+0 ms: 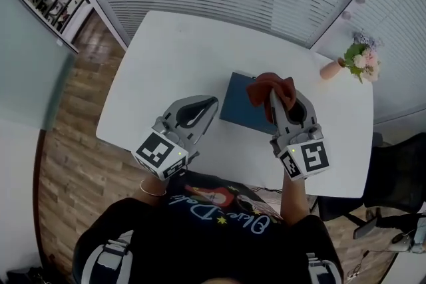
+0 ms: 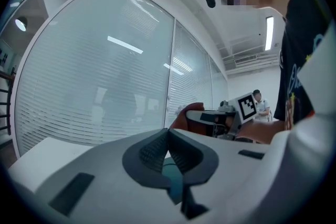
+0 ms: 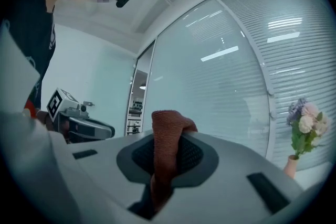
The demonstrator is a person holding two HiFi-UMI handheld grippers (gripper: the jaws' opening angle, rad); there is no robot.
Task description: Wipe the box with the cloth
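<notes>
A flat dark blue box (image 1: 241,105) lies on the white table (image 1: 173,63) near its middle. My right gripper (image 1: 277,95) is shut on a rust-red cloth (image 1: 269,89), which hangs bunched over the box's right part. In the right gripper view the cloth (image 3: 167,147) is pinched between the jaws and sticks up past them. My left gripper (image 1: 209,105) hovers just left of the box, tilted up, its jaws shut with nothing between them (image 2: 168,145). The box shows as a sliver of blue (image 2: 172,176) below the left jaws.
A pink vase with flowers (image 1: 349,62) stands at the table's far right; it also shows in the right gripper view (image 3: 302,134). Glass walls with blinds surround the table. A dark chair (image 1: 393,176) sits off the right edge. Wooden floor lies to the left.
</notes>
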